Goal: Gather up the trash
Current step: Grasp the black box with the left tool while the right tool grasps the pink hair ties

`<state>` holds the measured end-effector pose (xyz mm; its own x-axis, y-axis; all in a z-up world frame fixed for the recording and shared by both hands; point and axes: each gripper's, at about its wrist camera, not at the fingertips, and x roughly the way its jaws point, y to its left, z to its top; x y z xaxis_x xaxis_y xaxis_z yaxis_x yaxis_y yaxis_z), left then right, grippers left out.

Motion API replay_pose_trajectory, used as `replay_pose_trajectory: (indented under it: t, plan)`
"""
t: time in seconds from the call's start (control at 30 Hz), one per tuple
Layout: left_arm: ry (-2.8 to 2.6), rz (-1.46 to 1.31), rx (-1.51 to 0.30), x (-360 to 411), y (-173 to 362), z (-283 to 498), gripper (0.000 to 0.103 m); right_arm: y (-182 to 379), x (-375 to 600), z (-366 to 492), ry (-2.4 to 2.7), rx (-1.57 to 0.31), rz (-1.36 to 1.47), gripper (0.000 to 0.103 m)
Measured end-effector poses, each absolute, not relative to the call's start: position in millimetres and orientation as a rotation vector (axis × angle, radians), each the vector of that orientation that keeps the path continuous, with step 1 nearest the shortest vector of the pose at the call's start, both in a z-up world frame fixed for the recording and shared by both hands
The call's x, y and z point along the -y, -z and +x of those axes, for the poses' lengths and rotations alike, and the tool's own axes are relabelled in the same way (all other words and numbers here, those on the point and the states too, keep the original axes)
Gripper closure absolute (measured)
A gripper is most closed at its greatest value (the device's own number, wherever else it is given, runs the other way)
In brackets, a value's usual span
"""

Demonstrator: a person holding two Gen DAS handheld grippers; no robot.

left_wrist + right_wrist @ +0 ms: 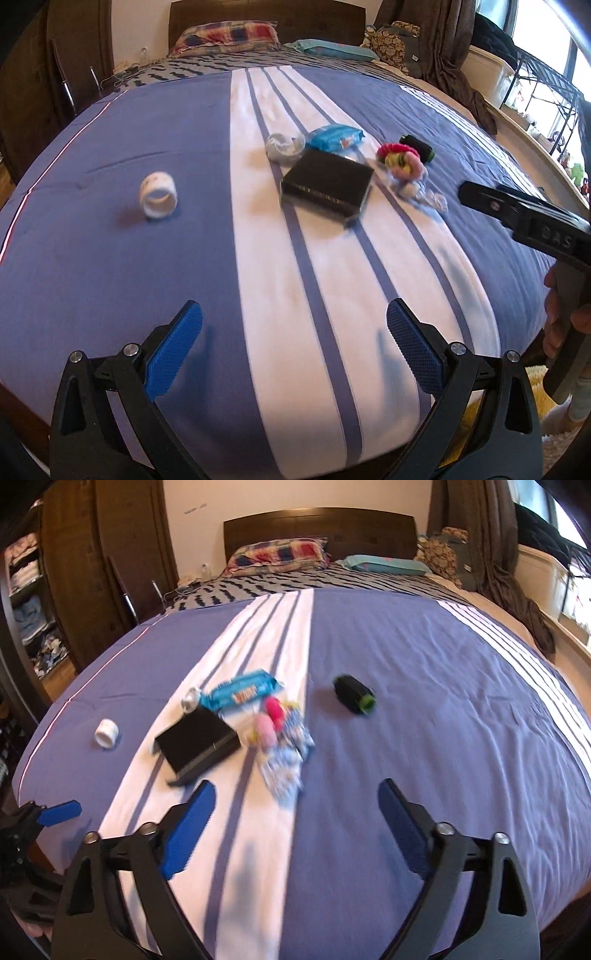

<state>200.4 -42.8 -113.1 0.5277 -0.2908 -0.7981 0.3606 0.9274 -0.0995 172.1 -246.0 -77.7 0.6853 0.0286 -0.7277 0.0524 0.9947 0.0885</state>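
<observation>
Left wrist view: the left gripper (pixel 293 321) stands wide and empty over the near bed (pixel 110 258). The trash lies mid-bed: blue wrapper (pixel 334 137), crumpled cup (pixel 285 147) touching the black box (pixel 327 182), tape roll (pixel 159 190) well apart.

Right wrist view: the right gripper (pixel 295 805) is also wide, holding nothing. Nearest is the patterned wrapper (pixel 284 771); I'd approach it low, centred, closing only once it's between the pads.

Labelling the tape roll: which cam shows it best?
Left wrist: tape roll is larger, open core facing the camera, alone on the bedspread. Right wrist shows it small and blurred near the left edge.
</observation>
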Motion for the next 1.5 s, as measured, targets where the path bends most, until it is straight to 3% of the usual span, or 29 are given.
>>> replay_pose_trajectory:
  t: [0.1,0.3,0.37,0.43,0.7,0.77,1.03,1.1,1.17,1.5]
  plan:
    - [0.406,0.091,-0.942,49.0,113.6,212.0,0.008,79.3,237.8,194.3,-0.027,-0.814,0.105,0.025]
    - [0.431,0.102,-0.944,59.0,116.5,235.6,0.008,85.9,230.0,228.6,-0.045,-0.824,0.095,0.052]
    - [0.435,0.102,-0.947,60.9,118.1,241.4,0.008,88.8,229.8,233.9,-0.047,-0.826,0.092,0.067]
    - [0.439,0.1,-0.951,63.8,120.5,247.9,0.008,91.6,229.8,238.5,-0.051,-0.829,0.09,0.072]
    - [0.474,0.104,-0.952,78.8,122.9,269.7,0.008,103.5,227.6,250.1,-0.041,-0.854,0.062,0.074]
    - [0.482,0.11,-0.95,83.5,123.2,274.4,0.008,102.0,229.3,252.9,-0.034,-0.851,0.054,0.082]
    - [0.499,0.142,-0.966,106.0,134.9,302.8,0.009,79.7,238.4,258.5,-0.044,-0.798,0.035,0.083]
    - [0.494,0.156,-0.956,109.6,135.7,305.8,0.014,74.1,240.4,259.6,-0.046,-0.786,0.034,0.083]
    - [0.497,0.158,-0.951,110.4,134.2,305.5,0.028,69.4,241.4,258.6,-0.045,-0.773,0.032,0.083]
    - [0.459,0.137,-0.915,93.5,112.2,270.0,0.029,56.6,238.6,228.1,-0.057,-0.761,0.032,0.083]
